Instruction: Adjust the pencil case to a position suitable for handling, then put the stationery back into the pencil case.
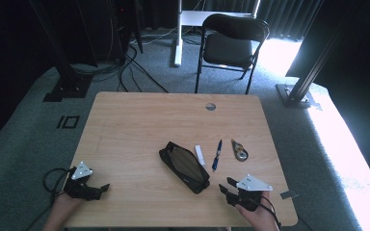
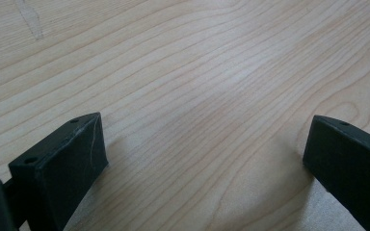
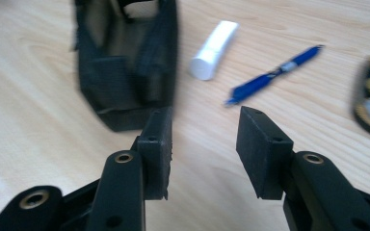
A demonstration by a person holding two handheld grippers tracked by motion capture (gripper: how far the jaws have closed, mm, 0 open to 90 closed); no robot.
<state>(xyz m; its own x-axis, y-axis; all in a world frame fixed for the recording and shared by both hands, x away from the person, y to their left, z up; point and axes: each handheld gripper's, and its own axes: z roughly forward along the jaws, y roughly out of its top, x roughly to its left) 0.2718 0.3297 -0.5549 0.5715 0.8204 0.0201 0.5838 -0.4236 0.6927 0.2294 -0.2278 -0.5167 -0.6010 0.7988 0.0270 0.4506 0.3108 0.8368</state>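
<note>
The soft, light black fabric pencil pouch [image 3: 125, 62], upper left of the right gripper view, likely sags, so its stiffer rim suits the empty, parted right claw [image 3: 203, 144].

The tabletop [image 1: 135, 125] is pale wood with wavy grain. Toward its near right corner lie a black pouch [image 1: 185, 166], a white tube [image 1: 200, 155], a blue pen [image 1: 217, 155] and a black-and-gold tape dispenser [image 1: 240, 150]. Both grippers, left [image 1: 99, 191] and right [image 1: 227, 188], are black with grey plates.
</note>
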